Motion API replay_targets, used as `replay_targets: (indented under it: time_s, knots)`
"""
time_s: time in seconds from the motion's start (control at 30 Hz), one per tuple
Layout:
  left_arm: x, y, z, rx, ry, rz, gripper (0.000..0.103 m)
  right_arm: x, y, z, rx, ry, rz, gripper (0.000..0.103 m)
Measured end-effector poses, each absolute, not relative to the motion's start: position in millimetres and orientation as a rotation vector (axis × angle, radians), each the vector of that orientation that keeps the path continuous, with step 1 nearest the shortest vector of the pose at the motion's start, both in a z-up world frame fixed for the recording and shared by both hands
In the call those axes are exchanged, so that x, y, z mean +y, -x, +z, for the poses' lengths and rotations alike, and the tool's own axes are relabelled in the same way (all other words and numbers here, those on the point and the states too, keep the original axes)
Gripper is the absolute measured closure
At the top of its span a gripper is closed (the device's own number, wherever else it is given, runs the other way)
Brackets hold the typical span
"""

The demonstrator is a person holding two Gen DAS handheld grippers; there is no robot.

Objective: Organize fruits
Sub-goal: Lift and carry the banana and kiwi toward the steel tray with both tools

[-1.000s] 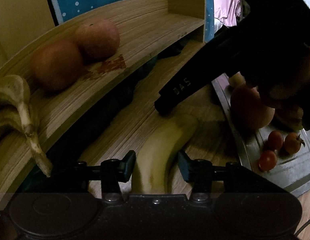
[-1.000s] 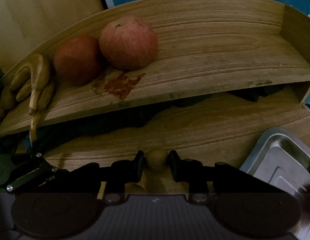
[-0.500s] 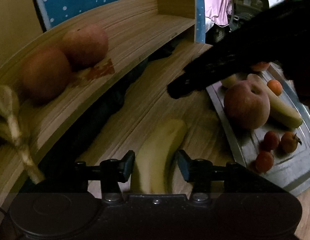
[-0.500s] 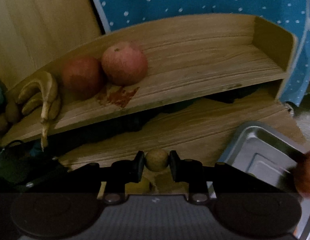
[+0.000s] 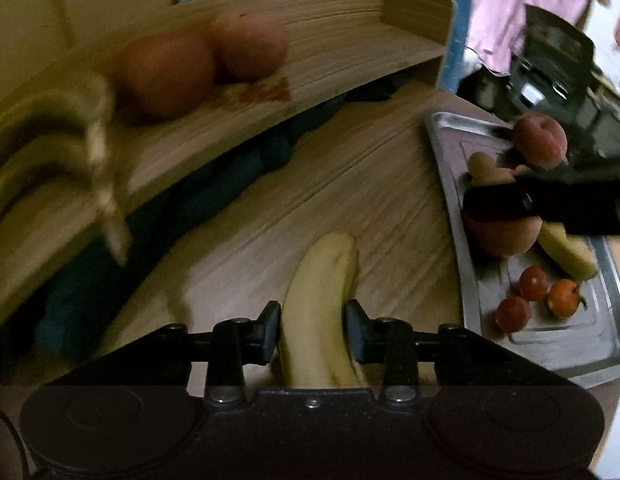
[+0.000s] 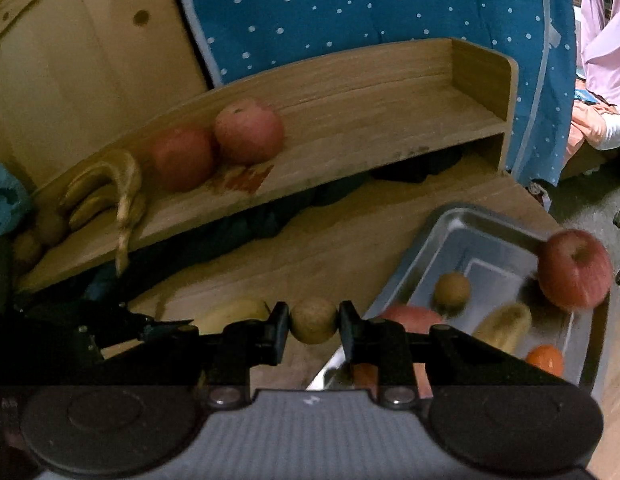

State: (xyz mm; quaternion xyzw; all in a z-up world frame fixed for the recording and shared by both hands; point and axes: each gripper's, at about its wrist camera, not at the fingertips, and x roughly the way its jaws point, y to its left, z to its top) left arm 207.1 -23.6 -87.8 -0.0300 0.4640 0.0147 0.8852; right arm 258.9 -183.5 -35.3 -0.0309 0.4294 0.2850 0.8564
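A yellow banana (image 5: 326, 272) lies on the wooden table, and my left gripper (image 5: 312, 328) straddles its near end. Its jaws are closing and both pads touch the banana's sides. My right gripper (image 6: 314, 322) is shut on a small round brown fruit (image 6: 314, 320), held above the table beside the metal tray (image 6: 462, 224). In the left wrist view one of its dark fingers (image 5: 498, 204) reaches over the tray (image 5: 446, 168). The wooden shelf (image 6: 370, 120) carries two red apples (image 6: 247, 130) and a banana bunch (image 6: 109, 188) at its left.
The tray holds red apples (image 6: 574, 274), a brown fruit (image 6: 452, 290), a banana piece (image 5: 566, 252) and small tomatoes (image 5: 532, 284). A blue dotted cloth (image 6: 370, 12) hangs behind the shelf. Dark items fill the gap under the shelf. The shelf's right half is bare.
My right gripper has pulled back and to the right, away from the shelf and over towards the tray, still carrying the brown fruit. My left gripper's jaws have narrowed onto the banana.
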Motion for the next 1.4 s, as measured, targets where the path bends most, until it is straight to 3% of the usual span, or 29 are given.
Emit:
replay_targets:
  time_s: [0.33, 1.4]
  knots:
    - [-25, -184, -67, 0.942, 0.134, 0.046, 0.067, -192, -228, -30, 0.912, 0.042, 0.596, 0.073]
    - [-67, -214, 5, 0.797, 0.160, -0.157, 0.067, -256, -221, -10, 0.824, -0.022, 0.409, 0.073]
